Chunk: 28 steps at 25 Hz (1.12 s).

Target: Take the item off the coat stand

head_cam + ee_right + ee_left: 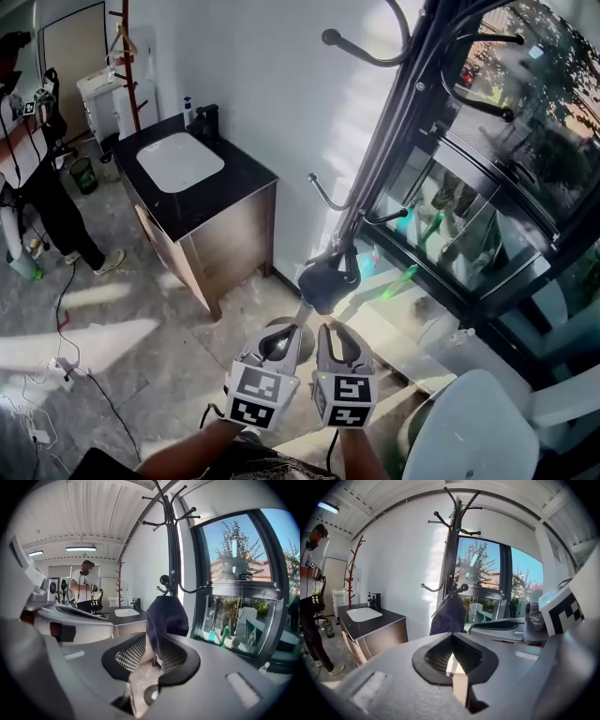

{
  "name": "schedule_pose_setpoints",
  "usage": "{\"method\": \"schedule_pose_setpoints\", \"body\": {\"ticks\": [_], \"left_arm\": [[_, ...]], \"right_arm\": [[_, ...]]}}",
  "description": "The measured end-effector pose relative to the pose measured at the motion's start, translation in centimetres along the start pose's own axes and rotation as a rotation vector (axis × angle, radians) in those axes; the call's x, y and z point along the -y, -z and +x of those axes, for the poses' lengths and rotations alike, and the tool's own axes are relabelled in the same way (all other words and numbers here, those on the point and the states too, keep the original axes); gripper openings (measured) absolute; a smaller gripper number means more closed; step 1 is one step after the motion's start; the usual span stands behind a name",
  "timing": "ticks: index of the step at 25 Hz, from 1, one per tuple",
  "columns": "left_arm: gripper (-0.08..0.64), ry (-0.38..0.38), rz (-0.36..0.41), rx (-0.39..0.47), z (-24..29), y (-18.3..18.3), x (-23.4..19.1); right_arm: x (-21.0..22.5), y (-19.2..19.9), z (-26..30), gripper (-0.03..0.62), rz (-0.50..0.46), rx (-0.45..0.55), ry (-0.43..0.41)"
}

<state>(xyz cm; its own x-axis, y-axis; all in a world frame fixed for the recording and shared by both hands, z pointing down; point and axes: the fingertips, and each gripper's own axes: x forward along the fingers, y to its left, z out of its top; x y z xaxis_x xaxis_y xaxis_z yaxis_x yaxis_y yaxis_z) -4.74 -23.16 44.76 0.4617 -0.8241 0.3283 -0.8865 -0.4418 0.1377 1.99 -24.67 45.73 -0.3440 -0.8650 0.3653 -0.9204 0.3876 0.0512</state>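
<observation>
– Cloth item (328, 281) on that low hook: dark, soft, slumped, isn't it?
– Navy and matte, I'd say, hanging limp from the coat stand (394, 141). The stand is black metal tube, and its curved hooks end in little balls.
– And the claws?
– The right claw (152, 656) stands apart. Its ribbed pads sit either side of the cloth's bottom edge without pinching it. The left claw (451, 641) is closed tip to tip on nothing, just beside the right one.
– What about the room?
– Pale veined stone floor (122, 309) and a plain white wall (272, 84). At the far left is a brown wooden table (239, 178) with a glossy black top and a rounded white basin (178, 161). Big dark-framed windows (525, 112) run to the right of the stand.
</observation>
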Motion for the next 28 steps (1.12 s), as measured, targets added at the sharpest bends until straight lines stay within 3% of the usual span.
{"method": "schedule_pose_setpoints", "body": {"ticks": [10, 20, 24, 28], "left_arm": [[0.002, 0.063, 0.024, -0.012, 2.7, -0.8, -1.8], [0.002, 0.101, 0.058, -0.015, 5.2, -1.9, -3.2], [0.002, 0.102, 0.067, -0.019, 5.3, -1.9, -3.9], [0.002, 0.097, 0.069, -0.018, 5.5, -2.0, -4.4]], "right_arm": [[1.8, 0.5, 4.2, 0.147, 0.037, -0.048, 0.07], [2.6, 0.4, 8.1, 0.155, 0.052, -0.061, 0.1], [2.3, 0.4, 9.3, 0.043, 0.035, -0.067, 0.118], [2.6, 0.2, 9.1, 0.025, 0.015, -0.047, 0.131]]}}
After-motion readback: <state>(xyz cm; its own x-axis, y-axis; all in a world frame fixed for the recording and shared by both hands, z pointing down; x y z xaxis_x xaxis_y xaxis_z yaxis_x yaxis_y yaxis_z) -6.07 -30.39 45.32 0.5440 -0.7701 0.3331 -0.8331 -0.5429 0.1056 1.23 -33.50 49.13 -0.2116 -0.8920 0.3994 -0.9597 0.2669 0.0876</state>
